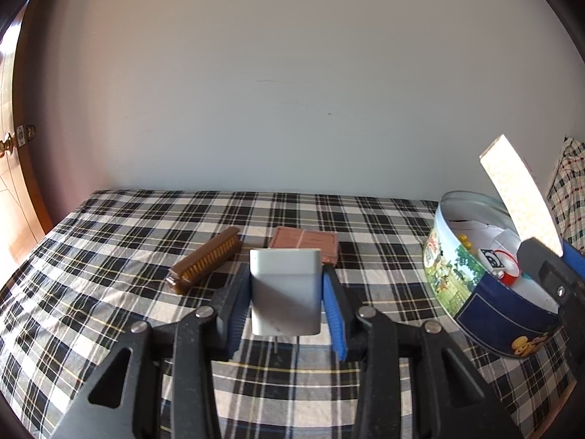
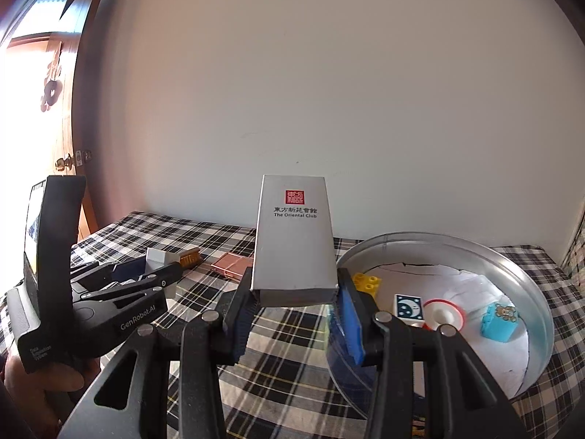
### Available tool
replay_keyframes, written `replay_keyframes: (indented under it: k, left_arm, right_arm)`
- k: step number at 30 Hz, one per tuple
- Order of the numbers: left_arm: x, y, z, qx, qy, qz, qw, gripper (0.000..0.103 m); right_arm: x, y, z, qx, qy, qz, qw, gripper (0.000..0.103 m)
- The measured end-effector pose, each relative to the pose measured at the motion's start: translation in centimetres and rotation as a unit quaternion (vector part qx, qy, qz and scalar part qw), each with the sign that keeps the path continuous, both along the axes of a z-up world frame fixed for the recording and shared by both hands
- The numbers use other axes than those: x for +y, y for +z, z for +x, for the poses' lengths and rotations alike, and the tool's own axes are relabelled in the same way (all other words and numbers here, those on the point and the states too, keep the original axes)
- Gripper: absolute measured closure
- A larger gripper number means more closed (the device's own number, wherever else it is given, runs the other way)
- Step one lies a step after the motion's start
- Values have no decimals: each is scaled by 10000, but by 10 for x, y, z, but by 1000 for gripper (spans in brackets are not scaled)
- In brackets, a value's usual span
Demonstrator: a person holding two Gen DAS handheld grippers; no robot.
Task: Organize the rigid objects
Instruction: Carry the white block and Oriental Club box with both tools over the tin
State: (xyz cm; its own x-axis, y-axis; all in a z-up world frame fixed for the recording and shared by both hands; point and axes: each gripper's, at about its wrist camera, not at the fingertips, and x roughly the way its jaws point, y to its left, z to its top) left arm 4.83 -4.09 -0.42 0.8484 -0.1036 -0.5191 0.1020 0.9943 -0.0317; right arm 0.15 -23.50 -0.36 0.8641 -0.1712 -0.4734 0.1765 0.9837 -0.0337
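My left gripper is shut on a white charger block, held above the plaid bedspread. In the right wrist view that left gripper shows at the left with the white block between its fingers. My right gripper is shut on a tall grey box printed "The Oriental Club", held upright next to the round tin. The tin holds a yellow brick, a moon card, a red-rimmed disc and a blue cube.
A brown brush and a flat copper-coloured box lie on the bedspread beyond my left gripper. A white wall rises behind the bed. A wooden door with a brass knob stands at the left. A plaid pillow sits at the far right.
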Motion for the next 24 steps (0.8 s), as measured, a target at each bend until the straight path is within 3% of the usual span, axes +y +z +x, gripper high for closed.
replay_keyframes:
  k: [24]
  left_arm:
    - [-61,8,6,-108,-425,39,9990,66]
  right_arm:
    - [-52,13,-22,-195,-431,71,9989,58]
